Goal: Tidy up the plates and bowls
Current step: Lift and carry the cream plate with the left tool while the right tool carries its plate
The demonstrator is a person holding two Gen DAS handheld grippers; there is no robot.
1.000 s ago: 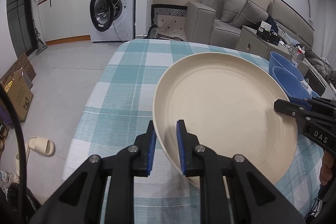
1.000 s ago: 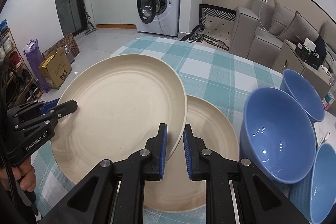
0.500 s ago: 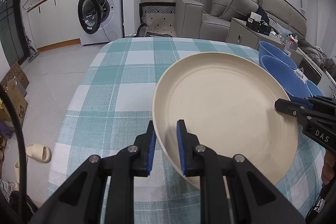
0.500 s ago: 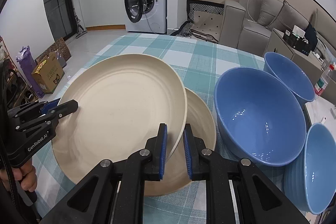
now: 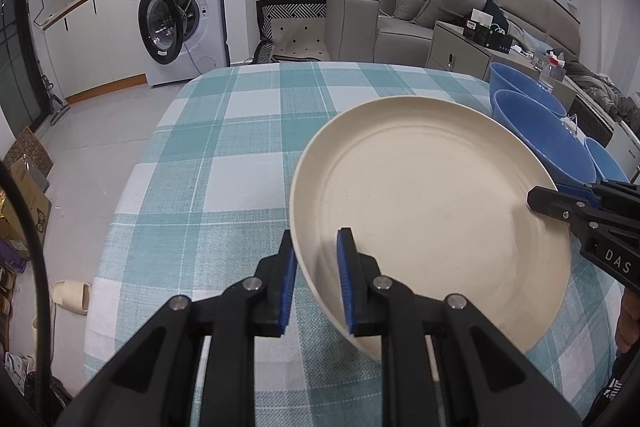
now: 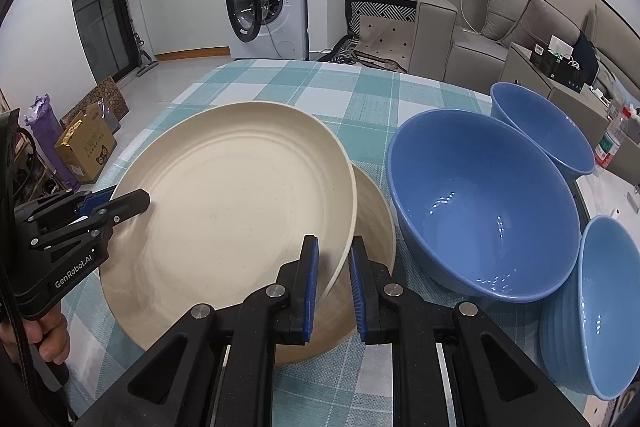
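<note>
Both grippers hold one cream plate by opposite rims, above the table. My left gripper is shut on its near rim; in the right wrist view it clamps the plate's left rim. My right gripper is shut on the plate; in the left wrist view it grips the plate's right rim. A second cream plate lies on the table just under and right of the held one. Three blue bowls stand to the right.
The table wears a teal and white checked cloth. The large blue bowl stands close beside the lower plate. A clear bottle stands at the far right. A washing machine and a grey sofa stand beyond the table.
Both grippers have carried the held plate to the right, toward the blue bowls, so it covers more of the lower plate. Both grips are unchanged.
</note>
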